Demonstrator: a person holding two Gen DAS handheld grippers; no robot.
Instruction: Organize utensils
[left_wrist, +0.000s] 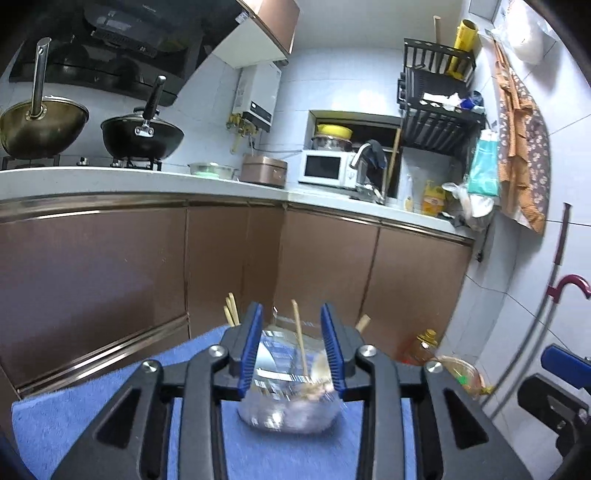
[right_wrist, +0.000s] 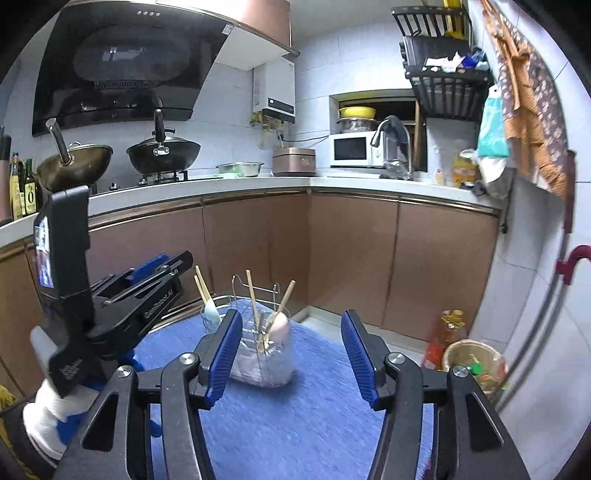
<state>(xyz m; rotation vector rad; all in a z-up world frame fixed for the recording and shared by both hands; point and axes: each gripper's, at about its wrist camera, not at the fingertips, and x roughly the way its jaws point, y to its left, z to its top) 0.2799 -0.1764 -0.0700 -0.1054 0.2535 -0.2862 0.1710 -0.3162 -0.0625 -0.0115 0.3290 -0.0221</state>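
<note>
Both the left gripper (left_wrist: 291, 350) and right gripper (right_wrist: 291, 354) were held partly open and empty, seemingly because the utensils (right_wrist: 275, 325) were already stood in the clear holder (right_wrist: 264, 363).

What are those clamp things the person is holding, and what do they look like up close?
Hand-held tongs. The right tongs have black angular plastic arms with silver bolts and two ribbed blue pads. The left tongs match, with white lettering along one arm and a dark phone-like screen mounted on top. The hand gripping them wears a white glove.

Fuzzy blue cloth (right_wrist: 295, 417), clear glossy plastic holder (right_wrist: 266, 365), wooden chopsticks (right_wrist: 252, 295)
</note>
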